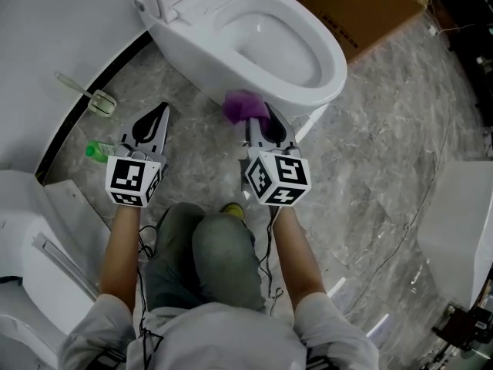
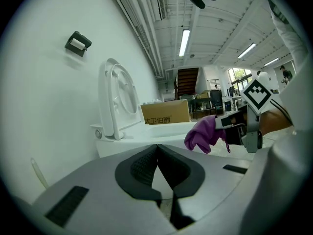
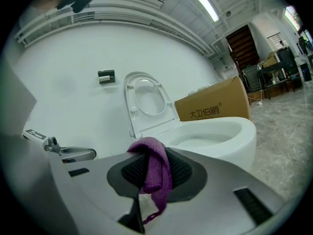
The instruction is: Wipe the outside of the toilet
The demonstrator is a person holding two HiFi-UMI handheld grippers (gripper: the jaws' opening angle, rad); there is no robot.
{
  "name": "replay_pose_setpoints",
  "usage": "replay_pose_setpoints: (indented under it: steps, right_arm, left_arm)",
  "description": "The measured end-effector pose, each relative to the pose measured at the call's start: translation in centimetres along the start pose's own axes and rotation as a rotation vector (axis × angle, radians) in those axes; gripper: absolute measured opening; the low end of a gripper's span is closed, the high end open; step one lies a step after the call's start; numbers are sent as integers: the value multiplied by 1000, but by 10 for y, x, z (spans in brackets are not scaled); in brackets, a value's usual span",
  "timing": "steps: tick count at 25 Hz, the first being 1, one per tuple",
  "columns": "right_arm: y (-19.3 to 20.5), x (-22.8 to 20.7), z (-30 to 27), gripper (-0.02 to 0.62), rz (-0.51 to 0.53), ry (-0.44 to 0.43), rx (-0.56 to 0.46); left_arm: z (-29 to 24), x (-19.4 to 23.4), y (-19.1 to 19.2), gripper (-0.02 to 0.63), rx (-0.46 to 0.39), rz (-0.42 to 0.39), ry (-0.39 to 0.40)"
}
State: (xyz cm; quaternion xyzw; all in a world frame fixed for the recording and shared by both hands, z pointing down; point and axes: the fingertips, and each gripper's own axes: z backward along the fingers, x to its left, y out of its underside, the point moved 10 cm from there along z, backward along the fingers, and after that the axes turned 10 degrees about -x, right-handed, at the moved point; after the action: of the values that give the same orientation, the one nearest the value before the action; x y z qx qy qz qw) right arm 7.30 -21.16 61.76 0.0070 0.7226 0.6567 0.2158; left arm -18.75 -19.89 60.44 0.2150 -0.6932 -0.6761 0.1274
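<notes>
A white toilet (image 1: pixel 254 41) stands at the top of the head view with its lid (image 3: pixel 146 102) raised and the bowl open. My right gripper (image 1: pixel 266 126) is shut on a purple cloth (image 1: pixel 245 106), which hangs against the lower outside of the bowl. In the right gripper view the purple cloth (image 3: pixel 154 168) drapes over the closed jaws, with the toilet (image 3: pixel 220 136) just ahead. My left gripper (image 1: pixel 154 122) is shut with nothing in it, low over the floor to the left of the toilet. From the left gripper view the cloth (image 2: pixel 205 133) shows to the right.
A toilet brush (image 1: pixel 88 95) and a small green bottle (image 1: pixel 98 151) lie on the marble floor at left. A cardboard box (image 1: pixel 362 6) stands behind the toilet. Another white fixture (image 1: pixel 35 260) sits at lower left, a white object (image 1: pixel 462 230) at right. The person's knees (image 1: pixel 204 253) are below.
</notes>
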Motion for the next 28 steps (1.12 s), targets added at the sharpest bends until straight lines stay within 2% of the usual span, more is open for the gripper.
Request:
replay_pose_setpoints:
  steps: [6, 14, 20, 28]
  right_arm:
    - [34, 10, -29, 84, 53, 12, 5]
    - [68, 24, -70, 84, 55, 7, 12]
    - [72, 23, -79, 84, 50, 66, 12]
    - [64, -8, -56, 84, 33, 184, -10]
  left_arm:
    - [0, 5, 38, 14, -20, -18, 10]
    - [5, 5, 77, 14, -20, -25, 16]
    - [7, 6, 88, 14, -14, -16, 21]
    - [0, -3, 94, 14, -28, -4, 59]
